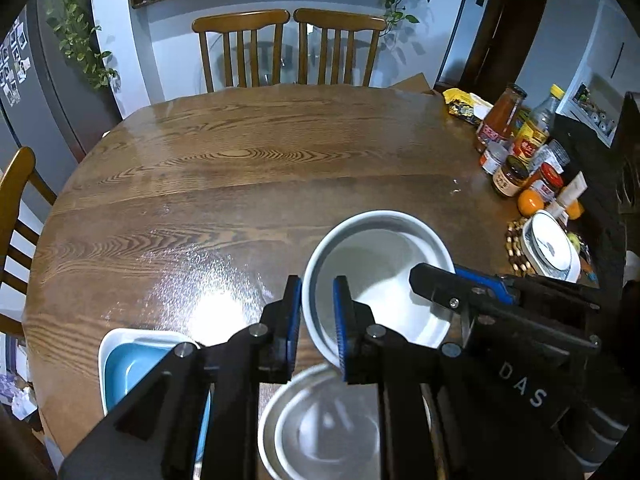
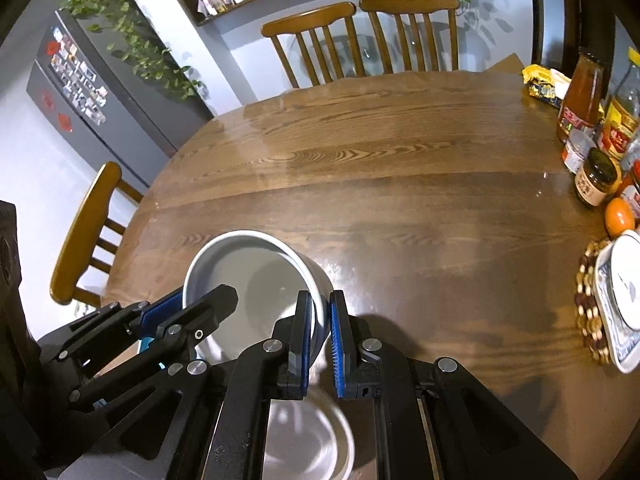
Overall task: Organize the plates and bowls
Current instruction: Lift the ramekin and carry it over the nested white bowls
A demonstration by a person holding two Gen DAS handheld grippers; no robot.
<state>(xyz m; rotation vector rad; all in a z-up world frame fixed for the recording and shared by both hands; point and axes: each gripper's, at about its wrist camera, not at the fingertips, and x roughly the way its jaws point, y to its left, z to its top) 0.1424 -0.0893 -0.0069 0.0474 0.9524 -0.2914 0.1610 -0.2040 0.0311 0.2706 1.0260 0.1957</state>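
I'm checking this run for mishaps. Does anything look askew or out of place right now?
The white bowl is tilted, its rim pinched on opposite sides by the left tongs and right tongs, above a second bowl below. Nothing looks spilled or broken.

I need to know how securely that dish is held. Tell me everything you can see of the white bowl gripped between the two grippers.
The white bowl is round and deep, glossy like glazed ceramic, pale grey-blue outside, and looks empty. It is tilted, its mouth turned toward the cameras, above the wooden table. The left gripper clamps its left rim wall, one finger inside, one outside; the right gripper clamps the opposite wall likewise. Just below it sits another white bowl, blurred; whether they touch is unclear.
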